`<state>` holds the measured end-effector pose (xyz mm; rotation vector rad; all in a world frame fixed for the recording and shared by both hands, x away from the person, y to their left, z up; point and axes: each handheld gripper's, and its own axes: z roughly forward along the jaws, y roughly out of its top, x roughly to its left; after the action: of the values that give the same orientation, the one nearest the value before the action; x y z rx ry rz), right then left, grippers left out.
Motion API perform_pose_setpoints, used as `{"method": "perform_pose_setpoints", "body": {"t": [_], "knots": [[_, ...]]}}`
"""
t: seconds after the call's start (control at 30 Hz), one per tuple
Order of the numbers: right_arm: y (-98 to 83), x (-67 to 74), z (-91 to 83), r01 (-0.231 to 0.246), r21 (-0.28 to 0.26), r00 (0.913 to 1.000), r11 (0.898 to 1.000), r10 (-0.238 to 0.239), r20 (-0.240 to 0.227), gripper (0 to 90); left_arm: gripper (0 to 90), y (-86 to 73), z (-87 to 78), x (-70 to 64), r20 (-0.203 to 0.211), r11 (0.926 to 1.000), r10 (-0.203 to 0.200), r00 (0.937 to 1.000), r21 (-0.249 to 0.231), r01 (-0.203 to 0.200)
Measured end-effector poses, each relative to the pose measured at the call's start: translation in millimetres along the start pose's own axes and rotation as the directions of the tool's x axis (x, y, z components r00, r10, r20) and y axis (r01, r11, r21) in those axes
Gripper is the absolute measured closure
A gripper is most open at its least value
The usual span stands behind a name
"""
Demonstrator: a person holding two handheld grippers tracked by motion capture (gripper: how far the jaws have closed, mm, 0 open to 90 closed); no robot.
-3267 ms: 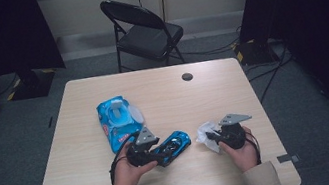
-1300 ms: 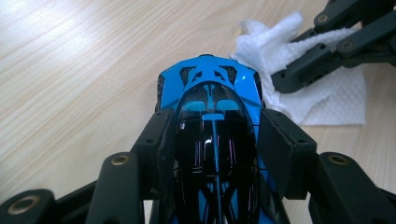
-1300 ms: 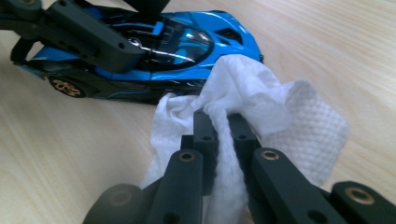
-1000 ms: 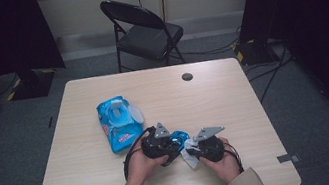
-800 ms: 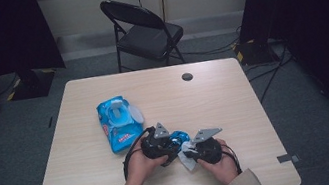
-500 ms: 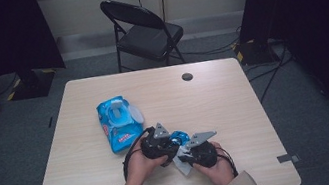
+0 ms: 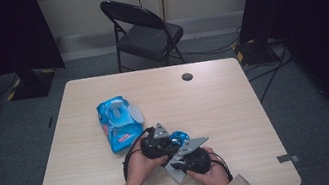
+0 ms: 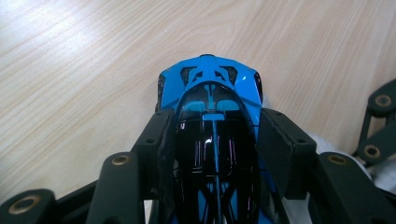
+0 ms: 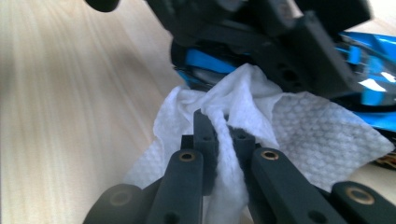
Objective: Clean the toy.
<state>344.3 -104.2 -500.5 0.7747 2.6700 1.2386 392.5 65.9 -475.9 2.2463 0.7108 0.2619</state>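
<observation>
Near the table's front edge, a bit right of its middle, the two hands are working close together in the high view. The left gripper (image 7: 157, 145) is holding the blue toy car (image 7: 178, 137) down on the table (image 7: 234, 96), and the right gripper (image 7: 191, 159) is coming in from the front with a white wipe (image 7: 175, 170), which looks like a cleaning job: one hand pins, the other rubs. The blue wipes pack (image 7: 118, 123) is lying toward the left edge, well apart from the car, so it isn't getting in the way. Loads of bare tabletop is sitting behind and to the right, with just a small dark round spot (image 7: 187, 76) near the back edge, so sweeping outward is going to be easy; the front edge is the tight side.

Moving to the left gripper view, the pads (image 8: 161, 149) are squeezing the toy car (image 8: 210, 93) on both flanks, nose pointing away over open wood. That side grip is leaving the roof and nose free for wiping.

Over in the right gripper view, the fingers (image 9: 205, 140) are pinching a bunched fold of the wipe (image 9: 308, 135) tight, and the loose part is fanning out against the car's side (image 9: 373, 88), right under the other gripper's dark frame. Room there is cramped, so I'd guess short strokes are working better than long ones.
</observation>
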Motion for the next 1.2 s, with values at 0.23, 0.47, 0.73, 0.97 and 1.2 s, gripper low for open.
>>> {"method": "perform_pose_setpoints", "body": {"t": [0.23, 0.47, 0.73, 0.97, 1.2], "knots": [[2.3, 9.4, 5.7, 0.004, -0.008, 0.9997, 1.000, -0.005, -0.024, 85.9, 47.5, 0.0, -0.2, -0.1, 0.000, 1.0000, 0.001, 1.0000, 0.002, -0.001], [5.8, 20.9, 13.1, 0.021, -0.012, 0.9977, 1.000, -0.022, -0.064, 86.0, 47.5, -0.4, -0.1, -0.2, 0.000, 1.0000, 0.000, 1.0000, -0.002, 0.000], [11.3, 33.5, 14.6, 0.054, -0.010, 0.9928, 0.999, -0.054, -0.106, 85.9, 47.6, -1.2, -0.4, 1.1, 0.006, 0.9999, -0.006, 1.0000, -0.009, 0.007], [2.7, 10.7, -14.0, 0.028, -0.036, 0.9986, 0.999, -0.030, -0.043, 85.7, 51.5, -1.8, -1.5, 1.7, -0.001, 0.9999, -0.014, 0.9999, -0.009, 0.014], [-8.6, -21.9, -49.0, -0.035, -0.084, 0.9974, 0.996, 0.040, 0.060, 85.7, 51.5, -2.1, -1.6, 1.4, -0.001, 0.9998, -0.017, 0.9999, -0.010, 0.017]]}}
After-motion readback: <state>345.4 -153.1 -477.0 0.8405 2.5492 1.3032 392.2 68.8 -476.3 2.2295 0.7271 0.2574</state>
